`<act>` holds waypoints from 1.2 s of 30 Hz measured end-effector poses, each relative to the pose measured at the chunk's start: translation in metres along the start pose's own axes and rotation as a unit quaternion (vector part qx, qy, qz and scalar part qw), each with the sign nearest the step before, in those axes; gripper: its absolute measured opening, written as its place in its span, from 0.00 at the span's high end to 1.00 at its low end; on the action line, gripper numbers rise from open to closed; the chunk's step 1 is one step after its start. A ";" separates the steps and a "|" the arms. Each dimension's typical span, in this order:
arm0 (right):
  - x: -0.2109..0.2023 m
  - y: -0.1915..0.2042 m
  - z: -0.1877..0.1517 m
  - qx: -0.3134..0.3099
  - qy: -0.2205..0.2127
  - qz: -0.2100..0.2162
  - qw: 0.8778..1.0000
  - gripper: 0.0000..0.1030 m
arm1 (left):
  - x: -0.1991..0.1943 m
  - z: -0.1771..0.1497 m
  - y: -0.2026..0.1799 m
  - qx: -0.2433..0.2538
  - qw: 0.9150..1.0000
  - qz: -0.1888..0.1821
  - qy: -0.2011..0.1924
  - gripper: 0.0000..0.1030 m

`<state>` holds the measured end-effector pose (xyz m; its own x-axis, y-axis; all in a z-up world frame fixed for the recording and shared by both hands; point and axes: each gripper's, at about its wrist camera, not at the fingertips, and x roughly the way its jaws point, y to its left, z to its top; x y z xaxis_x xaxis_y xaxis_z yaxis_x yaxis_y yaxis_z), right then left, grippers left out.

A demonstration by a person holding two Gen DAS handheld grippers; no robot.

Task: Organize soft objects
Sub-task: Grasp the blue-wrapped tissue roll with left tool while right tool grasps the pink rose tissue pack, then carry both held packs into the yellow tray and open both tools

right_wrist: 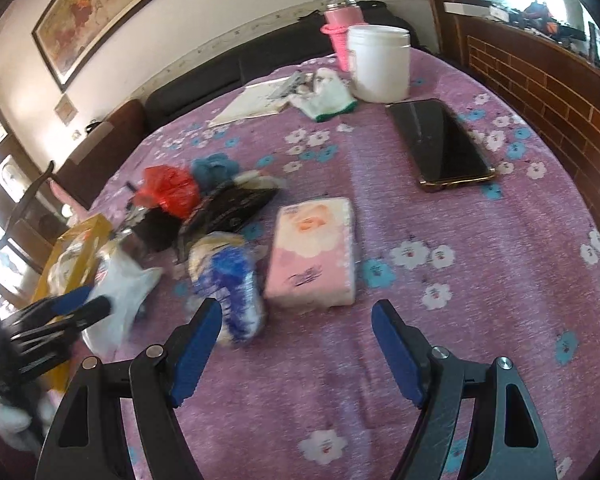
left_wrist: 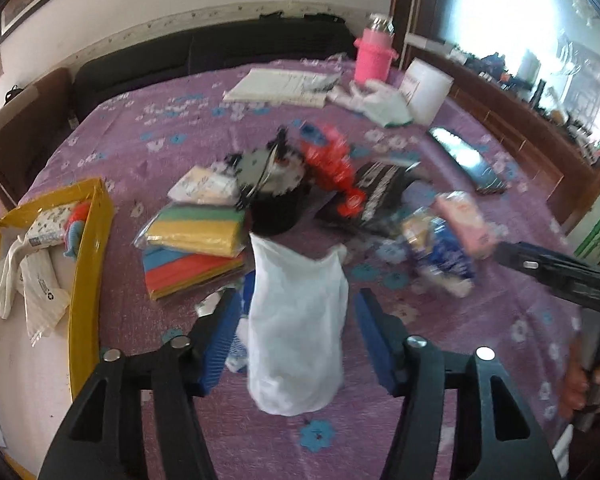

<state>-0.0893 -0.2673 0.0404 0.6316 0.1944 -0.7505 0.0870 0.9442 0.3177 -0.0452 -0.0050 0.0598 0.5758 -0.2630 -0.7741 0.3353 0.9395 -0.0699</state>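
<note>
Left tongs (left_wrist: pixel 296 320) apart around a white plastic bag (left_wrist: pixel 296 332) lying on the purple bench (left_wrist: pixel 460 340), right of the yellow tray (left_wrist: pixel 88 248); right tongs (right_wrist: pixel 296 320) apart, empty, near the pink tissue pack (right_wrist: pixel 314 252).

Motion-blurred red toy (left_wrist: pixel 332 168) and blue-white packet (left_wrist: pixel 440 256); yellow box (left_wrist: pixel 88 264) cut by the left edge.

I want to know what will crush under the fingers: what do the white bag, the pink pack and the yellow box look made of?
White bag: thin, translucent plastic film, judging by its crumpled, floppy folds. Pink pack: probably tissues in glossy printed plastic wrap; its corners look soft and rounded. Yellow box: stiff, shiny-faced cardboard, judging by its thin flat walls, though blur leaves that open.
</note>
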 end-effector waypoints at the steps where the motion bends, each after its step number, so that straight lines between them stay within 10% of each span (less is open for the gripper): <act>1: 0.004 -0.001 0.003 0.004 0.001 -0.003 1.000 0.21 | -0.002 0.001 -0.003 0.001 1.000 -0.008 -0.002 0.41; 7: 0.050 0.006 0.028 0.008 0.026 -0.028 0.999 0.23 | 0.012 0.009 -0.030 -0.002 0.998 -0.062 0.022 0.41; 10: 0.051 0.005 0.033 0.006 0.022 -0.054 0.998 0.47 | 0.025 0.013 -0.040 -0.008 0.997 -0.068 0.038 0.41; 25: 0.005 -0.053 0.003 0.048 0.018 -0.031 0.998 0.49 | 0.103 0.033 -0.111 0.026 0.996 -0.046 0.073 0.26; 27: 0.004 -0.052 0.002 0.044 0.018 -0.034 0.998 0.49 | 0.105 0.032 -0.114 0.033 0.996 -0.040 0.073 0.34; 28: 0.004 -0.051 0.001 0.041 0.018 -0.036 0.998 0.49 | 0.102 0.031 -0.117 0.039 0.996 -0.048 0.068 0.66; 29: 0.003 -0.050 0.000 0.038 0.018 -0.038 0.998 0.49 | 0.100 0.031 -0.119 0.047 0.995 -0.057 0.070 0.77; 36: -0.006 -0.046 -0.001 0.042 0.008 -0.040 0.998 0.51 | 0.059 0.027 -0.098 0.015 0.994 -0.100 0.041 0.77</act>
<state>-0.0982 -0.3116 0.0297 0.6072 0.1241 -0.7848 0.2010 0.9316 0.3029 -0.0239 -0.1186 0.0380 0.4339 -0.4232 -0.7954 0.4596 0.8633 -0.2086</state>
